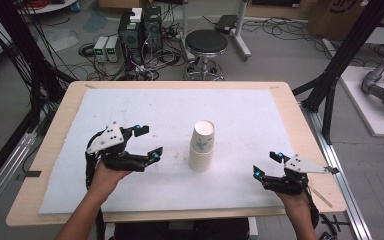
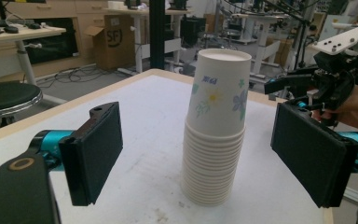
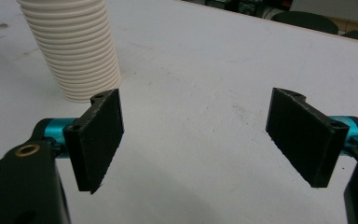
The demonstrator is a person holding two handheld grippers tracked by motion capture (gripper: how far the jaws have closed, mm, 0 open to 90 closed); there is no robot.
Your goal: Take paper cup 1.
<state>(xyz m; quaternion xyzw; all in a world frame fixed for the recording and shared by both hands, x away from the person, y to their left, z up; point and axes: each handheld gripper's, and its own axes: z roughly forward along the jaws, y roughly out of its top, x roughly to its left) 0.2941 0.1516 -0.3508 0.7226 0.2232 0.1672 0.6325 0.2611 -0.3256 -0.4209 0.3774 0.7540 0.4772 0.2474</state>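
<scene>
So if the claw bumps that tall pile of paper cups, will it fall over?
Probably. The stack of paper cups is tall, narrow and likely light, so a high push could tip it. Thin paper probably squashes if squeezed hard. The left claw hangs open beside it.

So the surface point(image 1: 55, 145) is a light wood top with rounded corners, and nearly all of it is covered by a white sheet point(image 1: 145, 115) that leaves just a strip of bare wood showing round the edges. The sheet's a bit grubby, with a few dark specks and faint smudges up close in the gripper views. Sitting right on it, roughly in the middle and a little toward the right, is a stack of paper cups point(image 1: 202, 146), standing upright mouth-up, the top one printed with little flowers. A small strip of tape sits at each far corner of the sheet.
</scene>
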